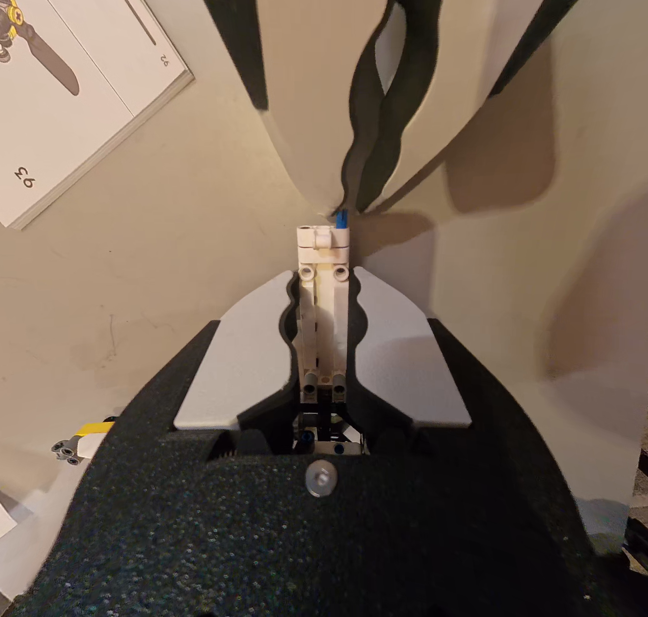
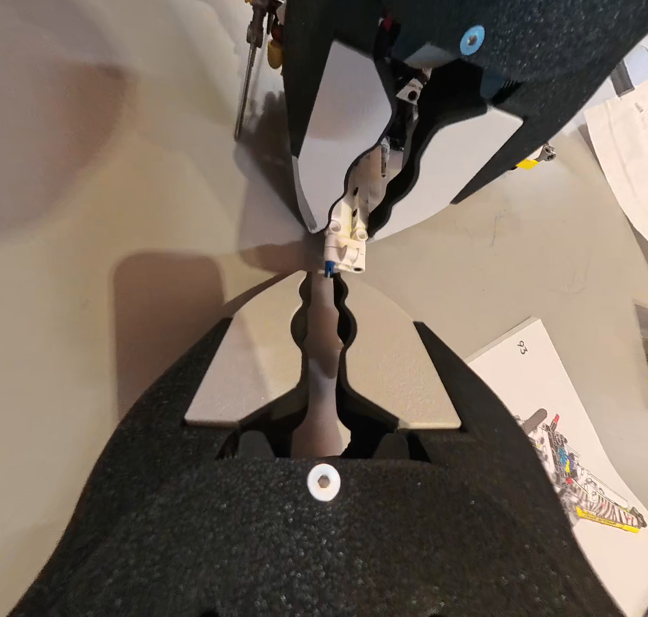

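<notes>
My left gripper is shut on a long white brick assembly, whose end sticks out past the fingertips. A small blue pin sits in the far right corner of that end. My right gripper comes in from above, with its tips at the pin. In the right wrist view, my right gripper shows a narrow gap between its pads. The blue pin lies at the tip of the right finger, and the left pad stands off it. The white assembly hangs from the left gripper just beyond.
An open instruction booklet lies on the beige table at the left; it also shows in the right wrist view. A small grey, yellow and white part lies beside the left gripper. A partly built model stands behind the left gripper.
</notes>
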A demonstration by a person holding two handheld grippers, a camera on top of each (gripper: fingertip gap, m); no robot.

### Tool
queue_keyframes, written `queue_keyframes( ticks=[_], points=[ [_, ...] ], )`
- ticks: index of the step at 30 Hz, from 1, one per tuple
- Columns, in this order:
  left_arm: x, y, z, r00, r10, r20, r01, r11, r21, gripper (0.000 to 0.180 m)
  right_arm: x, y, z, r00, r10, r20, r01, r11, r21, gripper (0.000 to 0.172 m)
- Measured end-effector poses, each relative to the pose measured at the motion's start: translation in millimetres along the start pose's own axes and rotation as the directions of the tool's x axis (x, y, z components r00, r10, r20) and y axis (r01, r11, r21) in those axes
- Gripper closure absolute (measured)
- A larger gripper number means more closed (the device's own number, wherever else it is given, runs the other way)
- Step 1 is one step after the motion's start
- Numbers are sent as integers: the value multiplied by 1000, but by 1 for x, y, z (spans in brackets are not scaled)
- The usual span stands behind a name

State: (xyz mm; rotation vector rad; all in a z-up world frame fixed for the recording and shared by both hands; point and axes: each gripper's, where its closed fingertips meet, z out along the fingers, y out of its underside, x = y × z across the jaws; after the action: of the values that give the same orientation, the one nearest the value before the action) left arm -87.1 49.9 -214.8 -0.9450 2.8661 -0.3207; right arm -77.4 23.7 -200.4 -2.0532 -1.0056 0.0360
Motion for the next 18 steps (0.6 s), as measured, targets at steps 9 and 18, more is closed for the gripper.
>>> queue_keyframes(
  ticks=[9,18],
  points=[
    [0,-2,0,1000,5,-5,-5,1000,-4,152,0,-2,1,1000,29,11,-29,999,20,160],
    [1,-3,-2,1000,-2,-10,2,1000,1,152,4,-2,-4,998,61,13,-61,997,45,160]
  ],
)
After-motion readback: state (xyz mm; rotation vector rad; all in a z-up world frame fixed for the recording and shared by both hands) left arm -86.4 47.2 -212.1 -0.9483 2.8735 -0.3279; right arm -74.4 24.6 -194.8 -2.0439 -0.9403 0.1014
